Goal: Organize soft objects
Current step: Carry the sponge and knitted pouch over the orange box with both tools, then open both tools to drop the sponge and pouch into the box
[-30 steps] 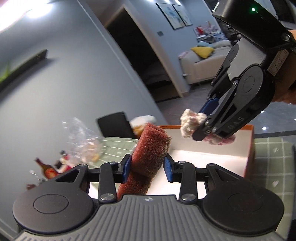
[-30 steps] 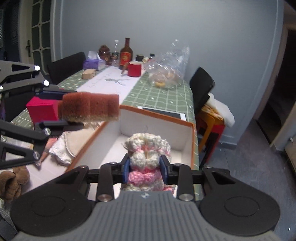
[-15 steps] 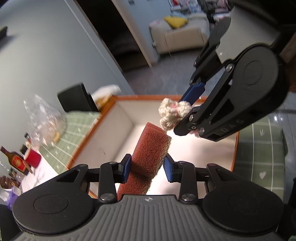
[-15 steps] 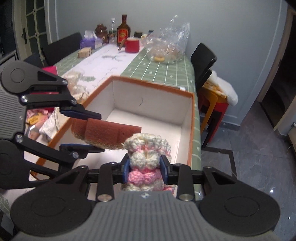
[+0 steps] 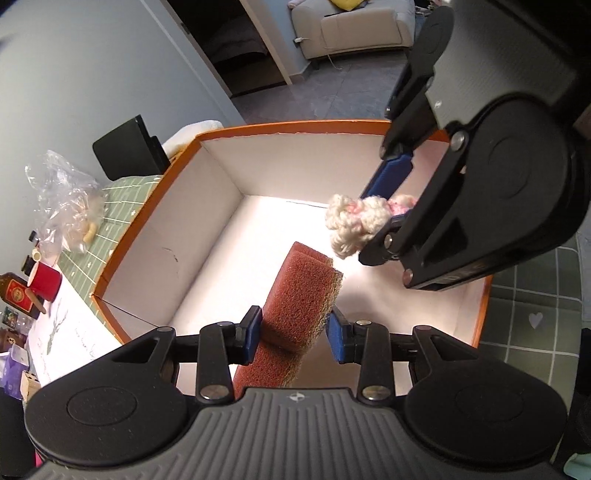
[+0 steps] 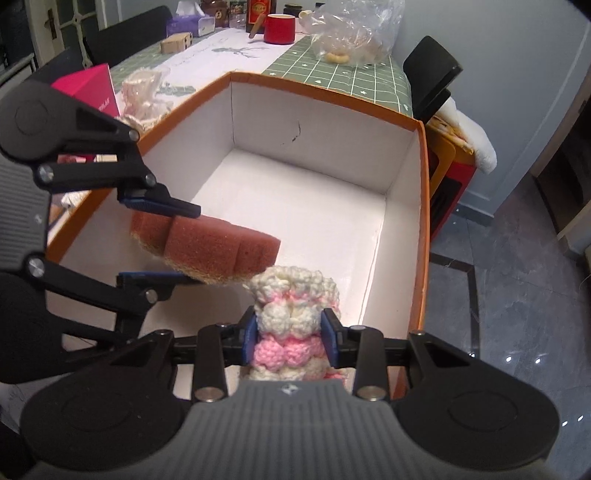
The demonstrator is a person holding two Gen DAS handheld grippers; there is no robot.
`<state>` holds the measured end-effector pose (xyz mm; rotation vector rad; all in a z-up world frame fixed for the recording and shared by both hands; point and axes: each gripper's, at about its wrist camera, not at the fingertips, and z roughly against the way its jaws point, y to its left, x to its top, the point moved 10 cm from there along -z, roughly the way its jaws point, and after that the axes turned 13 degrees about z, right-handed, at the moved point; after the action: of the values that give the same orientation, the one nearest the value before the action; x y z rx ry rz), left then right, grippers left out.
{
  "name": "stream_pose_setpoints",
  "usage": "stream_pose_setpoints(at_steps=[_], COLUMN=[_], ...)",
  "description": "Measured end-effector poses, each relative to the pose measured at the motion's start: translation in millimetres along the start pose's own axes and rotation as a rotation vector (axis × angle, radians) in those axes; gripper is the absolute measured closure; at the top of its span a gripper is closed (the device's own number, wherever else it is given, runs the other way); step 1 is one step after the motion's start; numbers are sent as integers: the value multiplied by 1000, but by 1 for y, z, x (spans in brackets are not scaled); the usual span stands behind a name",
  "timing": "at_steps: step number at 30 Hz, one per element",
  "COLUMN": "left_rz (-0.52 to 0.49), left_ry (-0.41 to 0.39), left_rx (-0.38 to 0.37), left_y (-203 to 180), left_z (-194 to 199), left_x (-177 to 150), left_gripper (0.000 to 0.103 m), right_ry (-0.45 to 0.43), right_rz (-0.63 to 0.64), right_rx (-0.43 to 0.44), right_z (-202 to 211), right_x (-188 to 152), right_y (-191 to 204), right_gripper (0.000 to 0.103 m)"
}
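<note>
My left gripper (image 5: 293,334) is shut on a reddish-brown sponge (image 5: 301,295) and holds it over the open white box with the orange rim (image 5: 280,125). The sponge also shows in the right wrist view (image 6: 218,247), with the left gripper (image 6: 162,240) around it. My right gripper (image 6: 291,336) is shut on a cream and pink crocheted piece (image 6: 295,314) above the box's near edge (image 6: 423,221). In the left wrist view the right gripper (image 5: 384,210) holds the crocheted piece (image 5: 354,221) just right of the sponge. The box inside looks bare.
The box stands on a green checked tablecloth (image 6: 354,77). Behind it are a clear plastic bag (image 6: 354,33), a red mug (image 6: 279,29), a bottle (image 5: 16,295), a pink box (image 6: 92,88) and cream fabric (image 6: 144,96). A black chair (image 6: 432,77) stands by the table.
Both grippers have moved forward and tilted down over the box, each with its object in it. The sponge and the crocheted piece now hang lower over the box's inside.
</note>
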<state>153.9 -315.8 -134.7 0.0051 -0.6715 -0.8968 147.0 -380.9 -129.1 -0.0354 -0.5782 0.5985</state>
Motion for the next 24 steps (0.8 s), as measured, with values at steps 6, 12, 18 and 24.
stream_pose_setpoints(at_steps=[6,12,18,24], left_rz=[44,55,124,147], left_ry=[56,46,15,-13], left_rx=[-13,18,-37,-17], left_y=[0,5,11,23], left_z=[-1,10,29,49], left_x=[-3,-2,6,6], left_gripper=[51,31,28,28], right_ry=[15,21,-24,-37], right_rz=[6,11,-16,-19], right_rx=[17,10,-34,-61], right_z=[-4,-2,14,22], right_x=[1,-1,6,8], right_y=[2,3,-2,-3], right_gripper=[66,64,56,56])
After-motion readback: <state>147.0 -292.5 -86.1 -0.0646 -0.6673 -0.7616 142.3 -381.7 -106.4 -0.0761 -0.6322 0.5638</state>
